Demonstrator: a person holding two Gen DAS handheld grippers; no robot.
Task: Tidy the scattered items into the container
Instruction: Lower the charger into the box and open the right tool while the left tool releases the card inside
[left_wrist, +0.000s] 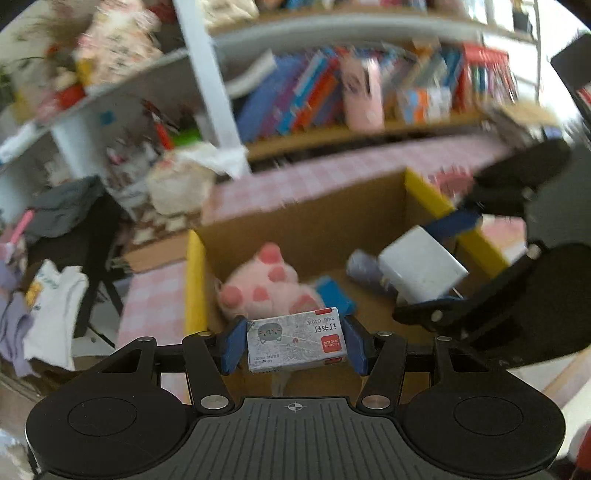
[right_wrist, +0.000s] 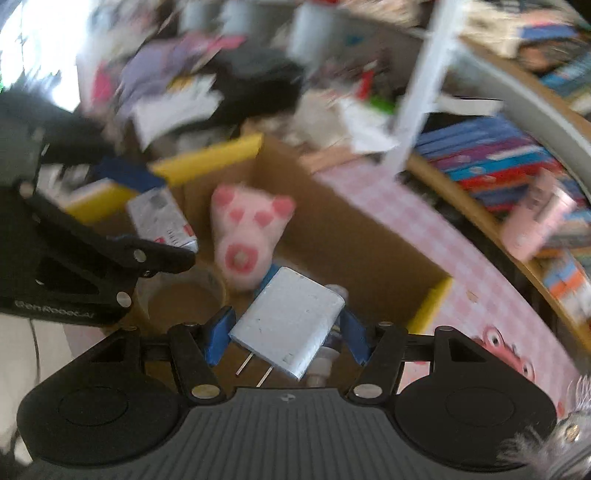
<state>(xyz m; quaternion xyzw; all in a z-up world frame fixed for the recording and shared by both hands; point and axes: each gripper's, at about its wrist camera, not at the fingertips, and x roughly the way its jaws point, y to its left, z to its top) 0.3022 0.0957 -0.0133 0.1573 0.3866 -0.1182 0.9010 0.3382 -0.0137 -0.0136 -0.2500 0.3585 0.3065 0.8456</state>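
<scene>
Left wrist view: left claw (left_wrist: 294, 341) is clamped on a small staple box (left_wrist: 297, 340), blue pads touching both short ends, box held over the near edge of the cardboard box (left_wrist: 317, 218). The cardboard box has yellow-taped rims and sits on a bench with a pink checked cloth (left_wrist: 332, 173). Inside it: a pink plush toy (left_wrist: 264, 282), a blue item just beside the plush, and a purple-grey tube (left_wrist: 364, 269) toward the right.

Right claw (left_wrist: 439, 258) enters from the right of this view, gripping a white charger (left_wrist: 421, 264) above the box's right half.

Right wrist view: right claw (right_wrist: 286, 330) is closed on the white charger (right_wrist: 290, 323), held tilted, two metal prongs pointing down toward the camera. Beneath it, a tape roll (right_wrist: 184, 295) lies on the box floor, near the plush toy (right_wrist: 249, 236). Left claw and staple box (right_wrist: 162, 218) show at left, above the box's yellow rim.

Bookshelf (left_wrist: 369, 88) behind the bench, blurred.
</scene>
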